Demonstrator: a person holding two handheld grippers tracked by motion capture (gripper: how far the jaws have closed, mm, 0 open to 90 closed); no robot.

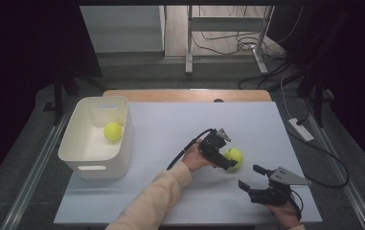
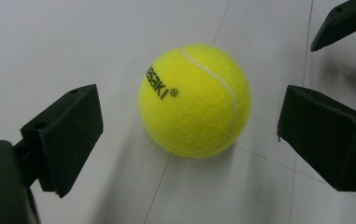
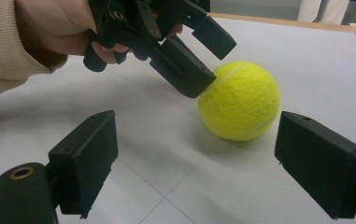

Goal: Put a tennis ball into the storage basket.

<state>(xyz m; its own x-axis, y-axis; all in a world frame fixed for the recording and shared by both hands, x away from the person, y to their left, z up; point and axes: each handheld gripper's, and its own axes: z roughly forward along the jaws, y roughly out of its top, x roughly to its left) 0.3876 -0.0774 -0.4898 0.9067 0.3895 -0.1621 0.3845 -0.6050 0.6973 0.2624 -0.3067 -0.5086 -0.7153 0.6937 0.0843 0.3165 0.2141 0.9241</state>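
A yellow tennis ball (image 1: 235, 156) lies on the white table right of centre. My left gripper (image 1: 230, 151) reaches it from the left, tilted down, jaws open on either side of it. In the left gripper view the ball (image 2: 194, 100) sits ahead between the open left gripper (image 2: 192, 109), with a gap to each pad. My right gripper (image 1: 249, 175) rests open near the front edge, pointing at the ball. From the right gripper view the ball (image 3: 240, 100) is beyond the open right gripper (image 3: 199, 135), and the left gripper (image 3: 213, 63) has one jaw at the ball's near side.
A white bin (image 1: 94, 165) stands at the table's left with a second tennis ball (image 1: 113, 131) inside. The table's wooden far edge (image 1: 189, 95) runs along the back. Cables and stand legs lie on the floor behind and to the right.
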